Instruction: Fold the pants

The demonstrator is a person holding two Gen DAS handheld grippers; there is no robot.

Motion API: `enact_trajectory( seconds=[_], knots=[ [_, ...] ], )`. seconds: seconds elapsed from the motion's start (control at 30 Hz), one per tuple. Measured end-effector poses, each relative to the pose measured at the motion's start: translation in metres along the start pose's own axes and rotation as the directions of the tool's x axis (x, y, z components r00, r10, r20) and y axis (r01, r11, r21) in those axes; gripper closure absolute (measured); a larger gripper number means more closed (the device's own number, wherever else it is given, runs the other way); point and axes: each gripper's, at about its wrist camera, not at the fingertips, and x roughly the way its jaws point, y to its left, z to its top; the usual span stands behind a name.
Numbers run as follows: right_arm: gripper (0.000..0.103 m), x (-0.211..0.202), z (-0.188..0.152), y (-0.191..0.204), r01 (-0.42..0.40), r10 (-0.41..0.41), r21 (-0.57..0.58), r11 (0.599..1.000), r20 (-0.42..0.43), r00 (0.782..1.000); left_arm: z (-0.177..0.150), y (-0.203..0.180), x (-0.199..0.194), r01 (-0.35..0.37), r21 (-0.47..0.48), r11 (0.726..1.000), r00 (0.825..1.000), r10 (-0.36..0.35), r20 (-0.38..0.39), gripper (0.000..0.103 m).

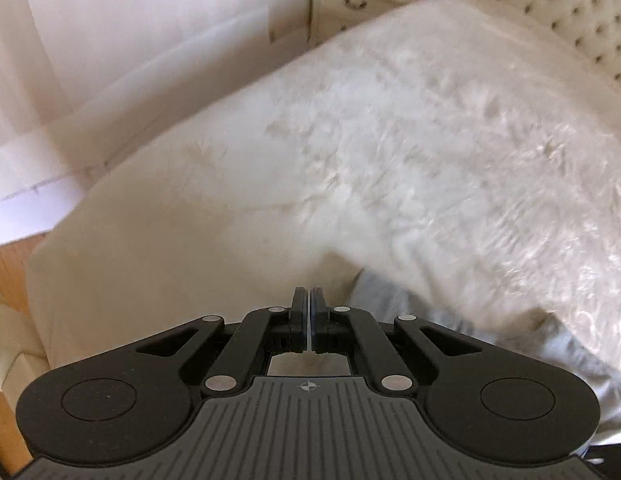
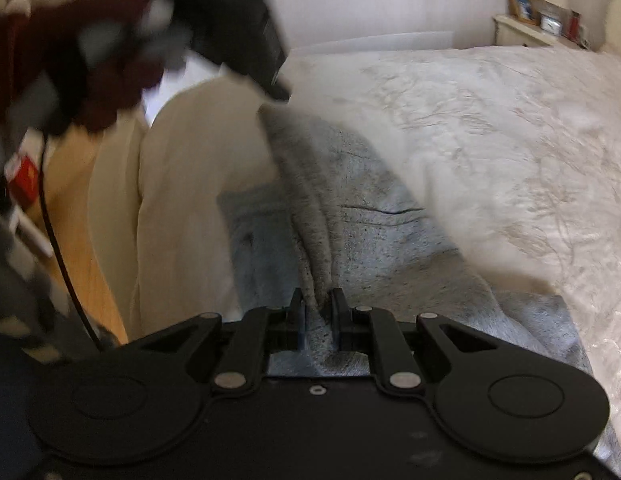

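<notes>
Right gripper [image 2: 317,304]: we pinch a pants [image 2: 350,216] ridge to lift a fold | left gripper [image 1: 309,300]: closed empty over bed [image 1: 390,140], standing by

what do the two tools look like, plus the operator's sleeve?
Both tools, left tool and right tool, are matte black: paired linkage bars with silver rivets, round side discs, blue-edged pads. The left has a ribbed grey plate with a crosshair mark. Dark maroon sleeve; thin black cable.
</notes>
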Motion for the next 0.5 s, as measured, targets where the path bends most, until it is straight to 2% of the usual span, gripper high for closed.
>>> enact_trajectory(
  seconds=[0.1, 0.27, 0.4, 0.5],
  knots=[
    [0.089, 0.011, -0.003, 0.014, 0.004, -0.006, -0.05, 0.999, -0.026, 1.0, -0.005, -0.021, -0.002, 0.046, 0.058, 0.997, 0.999, -0.047, 0.005, 0.1],
    [0.09, 0.028, -0.011, 0.027, -0.026, 0.019, -0.08, 0.996, -0.079, 0.997, -0.032, -0.058, 0.021, 0.127, 0.186, 0.974, 0.991, -0.115, -0.075, 0.1],
    [0.085, 0.028, -0.018, 0.033, -0.015, 0.01, -0.055, 0.998, -0.091, 0.996, -0.069, -0.067, 0.061, 0.123, 0.26, 0.958, 0.972, -0.062, -0.228, 0.1],
    [0.086, 0.006, -0.017, 0.018, -0.013, 0.016, 0.059, 0.998, -0.05, 0.999, -0.089, -0.057, 0.073, 0.117, 0.277, 0.954, 0.966, -0.045, -0.253, 0.1]
  ],
)
